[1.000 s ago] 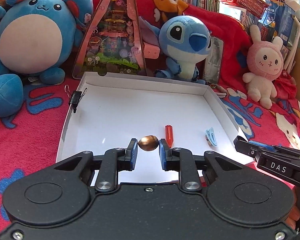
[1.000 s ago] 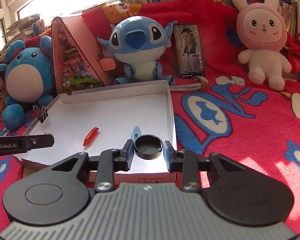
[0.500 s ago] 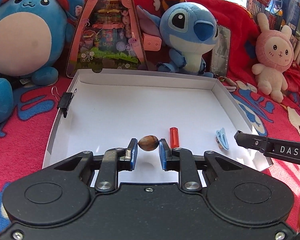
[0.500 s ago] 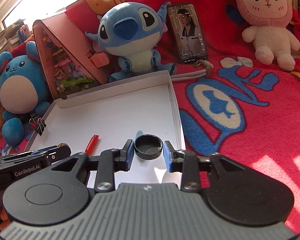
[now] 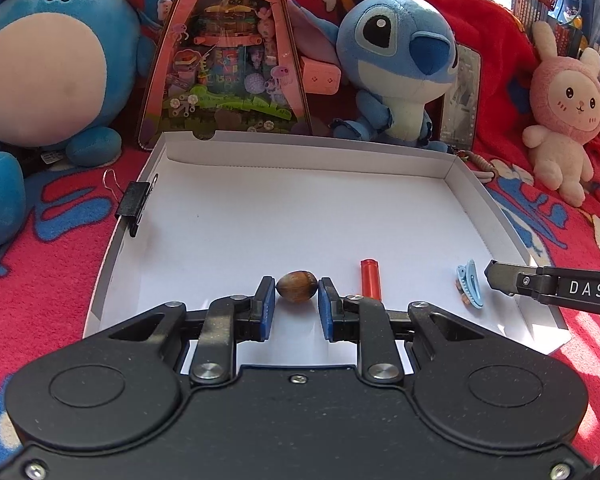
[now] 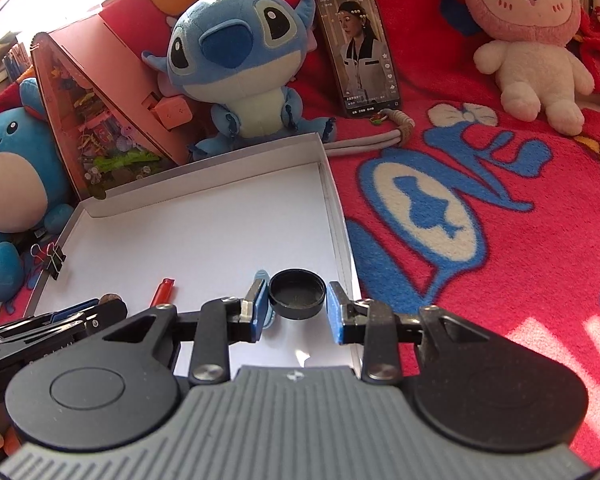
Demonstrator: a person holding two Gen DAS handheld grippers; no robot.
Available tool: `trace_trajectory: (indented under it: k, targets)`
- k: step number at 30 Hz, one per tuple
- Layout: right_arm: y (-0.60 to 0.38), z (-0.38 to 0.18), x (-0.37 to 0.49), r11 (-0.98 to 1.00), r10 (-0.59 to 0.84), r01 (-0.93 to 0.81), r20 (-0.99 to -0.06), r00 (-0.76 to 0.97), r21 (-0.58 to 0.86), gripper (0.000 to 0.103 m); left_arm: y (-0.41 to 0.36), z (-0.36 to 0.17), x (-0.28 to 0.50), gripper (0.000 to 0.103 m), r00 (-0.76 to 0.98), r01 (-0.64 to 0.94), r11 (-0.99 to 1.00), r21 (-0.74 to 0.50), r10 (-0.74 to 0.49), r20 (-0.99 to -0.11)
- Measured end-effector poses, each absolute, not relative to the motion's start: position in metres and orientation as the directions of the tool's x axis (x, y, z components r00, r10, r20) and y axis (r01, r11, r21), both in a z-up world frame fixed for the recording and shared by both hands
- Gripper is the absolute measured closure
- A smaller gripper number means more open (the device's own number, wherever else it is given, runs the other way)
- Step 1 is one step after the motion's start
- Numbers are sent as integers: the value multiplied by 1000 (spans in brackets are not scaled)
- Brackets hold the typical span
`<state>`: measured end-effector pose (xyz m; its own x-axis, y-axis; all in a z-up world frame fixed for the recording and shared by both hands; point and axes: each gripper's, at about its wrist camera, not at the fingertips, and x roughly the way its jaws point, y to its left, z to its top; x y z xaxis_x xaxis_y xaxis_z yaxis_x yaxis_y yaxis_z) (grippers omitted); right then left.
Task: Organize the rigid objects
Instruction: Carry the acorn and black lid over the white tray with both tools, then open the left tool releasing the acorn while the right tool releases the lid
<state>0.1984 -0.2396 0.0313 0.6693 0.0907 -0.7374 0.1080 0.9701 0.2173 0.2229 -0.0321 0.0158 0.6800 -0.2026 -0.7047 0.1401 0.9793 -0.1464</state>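
Note:
In the left wrist view my left gripper [image 5: 297,300] is shut on a small brown nut [image 5: 296,286], held low over the front of the white shallow box [image 5: 300,148]. On the box floor lie a red stick-like piece [image 5: 370,280] and a light blue clip [image 5: 469,284]. In the right wrist view my right gripper [image 6: 298,308] is shut on a round black cap [image 6: 297,294] above the box's front right corner [image 6: 204,176]. The blue clip [image 6: 262,276] is mostly hidden behind its left finger. The red piece [image 6: 162,291] lies to the left, near the left gripper [image 6: 52,324].
A black binder clip [image 5: 134,200] grips the box's left wall. Behind the box stand a blue round plush [image 5: 48,60], a pink triangular toy box [image 5: 224,52], a blue big-eyed plush [image 5: 396,64], a phone [image 6: 358,48] and a pink rabbit plush [image 6: 532,40]. A red patterned blanket lies all around.
Both grippers have moved forward and slightly down over the box, each still holding its object. The right gripper has tilted a little and reached in beside the blue clip.

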Motion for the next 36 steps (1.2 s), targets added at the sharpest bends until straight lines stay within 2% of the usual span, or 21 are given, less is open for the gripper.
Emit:
trace_trajectory:
  k: [36]
  targets:
    - [-239,26,206,965,116,103,-742,661,242,62,-45,16,224,79,671,171,970,-175,-244,-700]
